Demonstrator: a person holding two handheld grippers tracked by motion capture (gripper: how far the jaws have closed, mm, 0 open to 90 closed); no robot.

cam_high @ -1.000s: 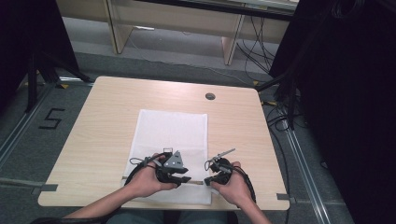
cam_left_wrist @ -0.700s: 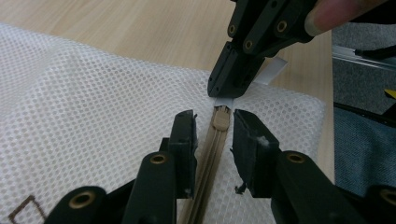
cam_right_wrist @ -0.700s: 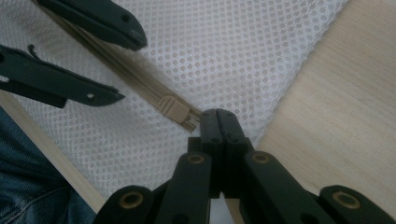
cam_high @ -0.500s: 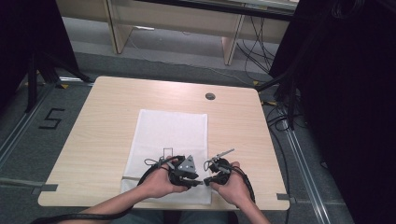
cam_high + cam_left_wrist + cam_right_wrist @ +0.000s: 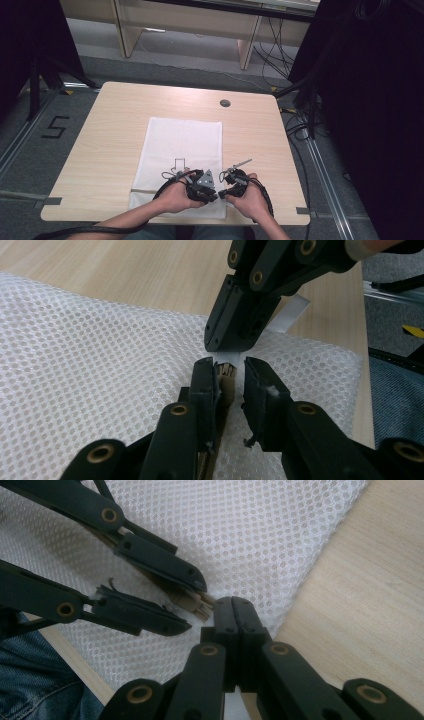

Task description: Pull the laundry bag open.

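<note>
The desk (image 5: 110, 150) carries one thing, a white mesh bag (image 5: 182, 140) that lies flat, long side running away from me, its near end at the desk's front edge. It is a fine net of small round holes, limp, lying smooth with no bulge that I can see, so I judge it empty or nearly so.

Both my tongs work at the bag's near right corner, tip to tip. My right tongs (image 5: 234, 602) are pressed together, nose down on the corner's edge. Whether they pinch cloth there I cannot tell.

My left tongs (image 5: 229, 365) have just been closing and stand part spread, with a small beige piece (image 5: 226, 385) between the jaws. One jaw lies against it, the other stands off a little, so nothing is pinched yet. I take the piece for the bag's zip pull, though it is too small to be sure.

A white tab (image 5: 292, 315) sticks out from the corner behind the right tongs.

As I judge it, the work is at its start: corner pinned, pull not yet gripped, the whole run of the opening left.
</note>
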